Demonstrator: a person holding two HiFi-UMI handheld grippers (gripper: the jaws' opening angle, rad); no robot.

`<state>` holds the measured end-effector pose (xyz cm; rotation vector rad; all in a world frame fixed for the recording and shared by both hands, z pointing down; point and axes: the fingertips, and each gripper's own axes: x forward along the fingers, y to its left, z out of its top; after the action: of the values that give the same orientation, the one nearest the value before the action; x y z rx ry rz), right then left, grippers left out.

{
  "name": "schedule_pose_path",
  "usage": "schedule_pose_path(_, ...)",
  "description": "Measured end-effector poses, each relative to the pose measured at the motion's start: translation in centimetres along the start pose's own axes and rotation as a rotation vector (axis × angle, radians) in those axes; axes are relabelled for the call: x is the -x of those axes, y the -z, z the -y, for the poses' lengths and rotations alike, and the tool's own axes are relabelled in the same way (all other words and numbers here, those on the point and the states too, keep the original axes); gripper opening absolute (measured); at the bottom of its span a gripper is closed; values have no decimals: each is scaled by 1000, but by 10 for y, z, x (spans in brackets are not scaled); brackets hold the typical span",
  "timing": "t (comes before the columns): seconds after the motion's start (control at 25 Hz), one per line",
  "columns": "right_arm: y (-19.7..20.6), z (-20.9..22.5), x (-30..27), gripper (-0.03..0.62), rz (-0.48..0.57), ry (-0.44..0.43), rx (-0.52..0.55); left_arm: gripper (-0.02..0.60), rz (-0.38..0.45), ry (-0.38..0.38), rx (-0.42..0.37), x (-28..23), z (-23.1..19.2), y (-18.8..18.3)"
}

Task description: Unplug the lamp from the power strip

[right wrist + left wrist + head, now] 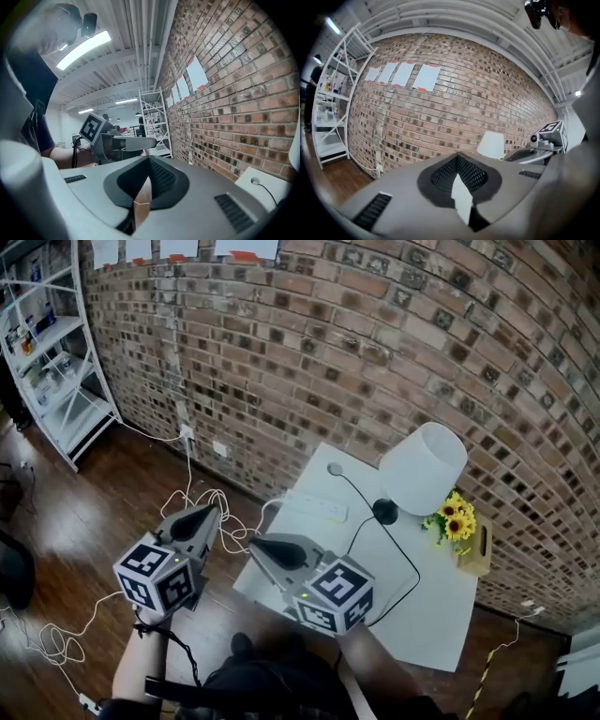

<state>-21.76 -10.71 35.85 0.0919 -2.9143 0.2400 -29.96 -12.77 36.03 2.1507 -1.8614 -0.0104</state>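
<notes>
The grey left gripper and right gripper are both clenched, empty. Ahead of the right one, a white-shaded lamp and white power strip sit on a white table.

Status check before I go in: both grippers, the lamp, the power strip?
Left gripper: shut, empty.
Right gripper: shut, empty.
Lamp: upright on the table; lit or not, cannot tell.
Power strip: flat on the table; plug in it not discernible.
</notes>
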Motion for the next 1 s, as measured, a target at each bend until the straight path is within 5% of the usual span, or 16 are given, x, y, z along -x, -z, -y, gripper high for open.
schedule_pose_path(0.44,-3,-1,40,0,72,-79,-8,18,34,3,130,6,58,-22)
schedule_pose_path(0.76,13,20,95,0,92,-106,-22,18,-7,-22,51,-18,115,-9)
schedule_pose_path(1.0,14,25,125,0,115,-138,-46,18,-14,-108,-92,-22,129,-3)
